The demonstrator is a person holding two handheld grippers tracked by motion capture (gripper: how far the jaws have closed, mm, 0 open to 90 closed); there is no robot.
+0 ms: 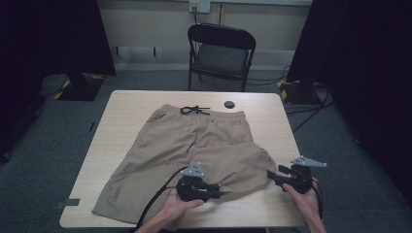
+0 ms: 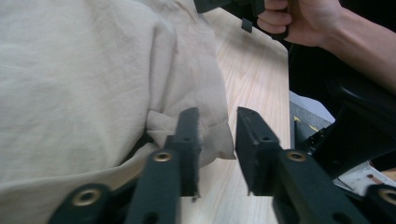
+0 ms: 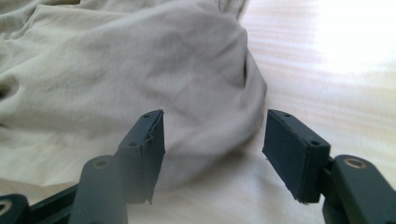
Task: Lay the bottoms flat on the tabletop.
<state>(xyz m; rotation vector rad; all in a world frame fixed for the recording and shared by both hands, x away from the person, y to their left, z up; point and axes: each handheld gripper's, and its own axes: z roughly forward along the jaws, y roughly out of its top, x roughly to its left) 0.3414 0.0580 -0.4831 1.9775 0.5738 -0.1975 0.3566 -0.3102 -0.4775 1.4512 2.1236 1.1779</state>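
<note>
Now the shorts (image 1: 194,145) lie flat on the tabletop (image 1: 121,104), one leg folded near the right edge. Left tool (image 1: 224,192) stands part open beside the hem corner, empty; right tool (image 1: 270,176) gapes wide, empty. A shallow pinch could slip off the cloth.

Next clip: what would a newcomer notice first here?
A pair of tan shorts lies spread across the wooden table, black drawstring at the far edge. At the near edge, the left gripper and right gripper, both open, flank the shorts' right leg hem. An empty black folding chair stands beyond.
</note>
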